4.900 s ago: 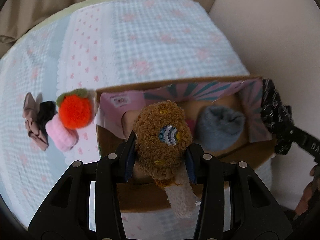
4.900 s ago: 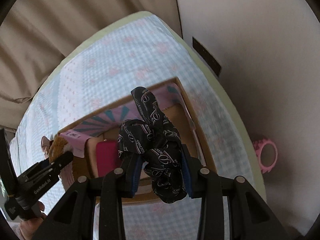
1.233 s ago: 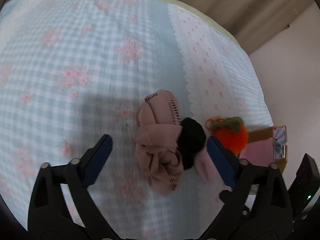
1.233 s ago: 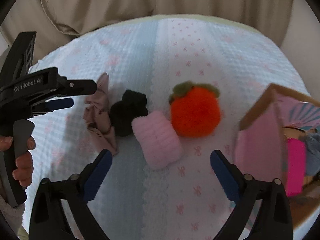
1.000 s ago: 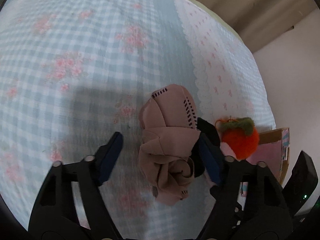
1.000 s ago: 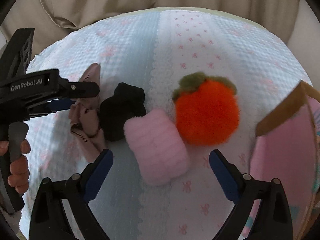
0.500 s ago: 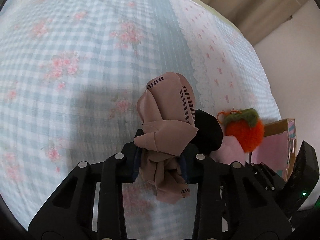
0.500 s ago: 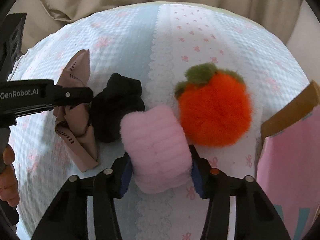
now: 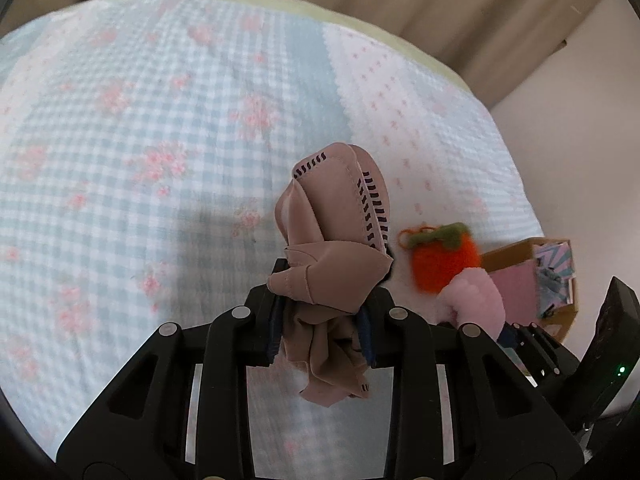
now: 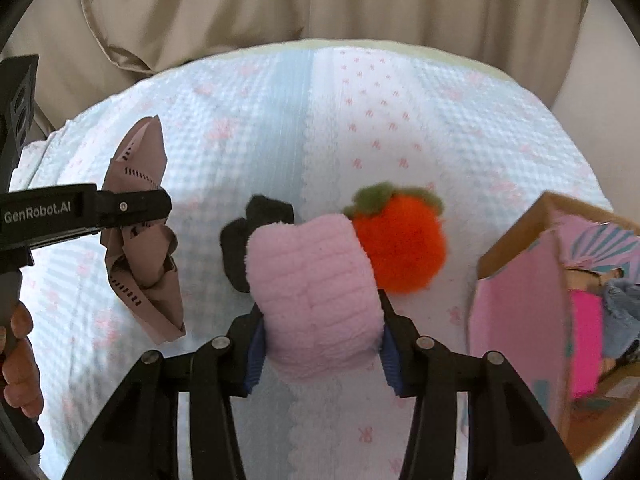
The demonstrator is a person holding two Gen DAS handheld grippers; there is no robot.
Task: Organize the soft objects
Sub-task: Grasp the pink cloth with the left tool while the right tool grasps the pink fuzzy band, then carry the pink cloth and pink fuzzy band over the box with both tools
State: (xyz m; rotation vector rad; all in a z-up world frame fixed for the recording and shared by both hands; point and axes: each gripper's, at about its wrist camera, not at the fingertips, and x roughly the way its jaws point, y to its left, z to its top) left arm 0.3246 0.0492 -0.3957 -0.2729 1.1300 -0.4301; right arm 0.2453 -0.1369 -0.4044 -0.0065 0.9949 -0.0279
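Note:
My left gripper (image 9: 322, 328) is shut on a dusty-pink stitched cloth bundle (image 9: 332, 240) and holds it above the bedspread; it also shows in the right wrist view (image 10: 140, 236). My right gripper (image 10: 320, 344) is shut on a fluffy pink roll (image 10: 316, 292), which also shows in the left wrist view (image 9: 476, 300). An orange plush fruit with a green top (image 10: 400, 240) and a black soft item (image 10: 248, 240) lie on the bedspread just beyond the roll. The cardboard box (image 10: 516, 312) with a pink liner stands at the right, holding a grey and a magenta item.
The bed is covered by a blue gingham and white bedspread (image 9: 160, 160). Beige curtains (image 10: 280, 8) hang behind it. A pale wall (image 9: 580, 140) is at the right, beyond the box (image 9: 520, 248). A hand (image 10: 20, 360) holds the left gripper's handle.
Both grippers closed on their items, the left on the pink cloth and the right on the pink roll, and have lifted them off the bedspread. Earlier both placed items in the box.

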